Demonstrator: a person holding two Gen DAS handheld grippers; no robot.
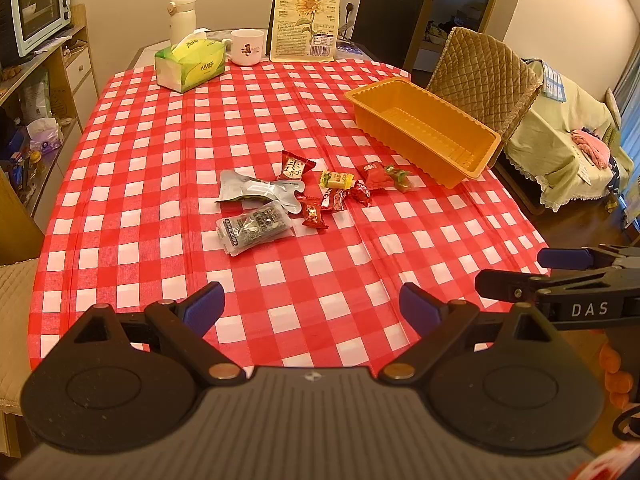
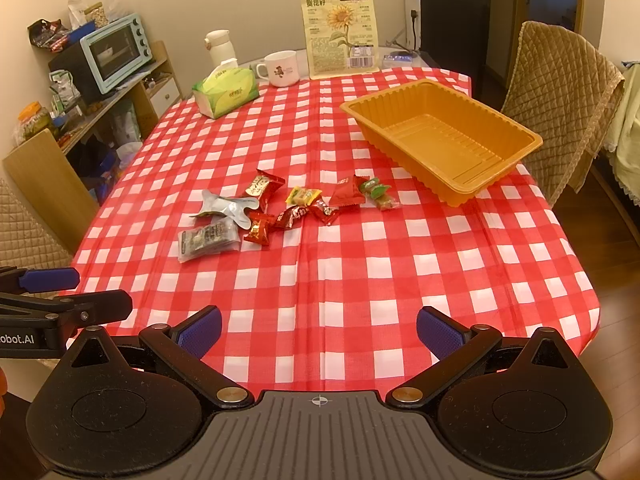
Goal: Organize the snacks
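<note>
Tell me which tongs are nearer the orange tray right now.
Right. The right tongs hover open over the table's near edge, the orange tray ahead to their right. The left tongs, also open, sit further left, the snacks between.

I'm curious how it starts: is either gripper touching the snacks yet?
Apart. In both wrist views, each gripper, left and right, hangs open near the table edge, with bare checked cloth between it and the snacks.
</note>
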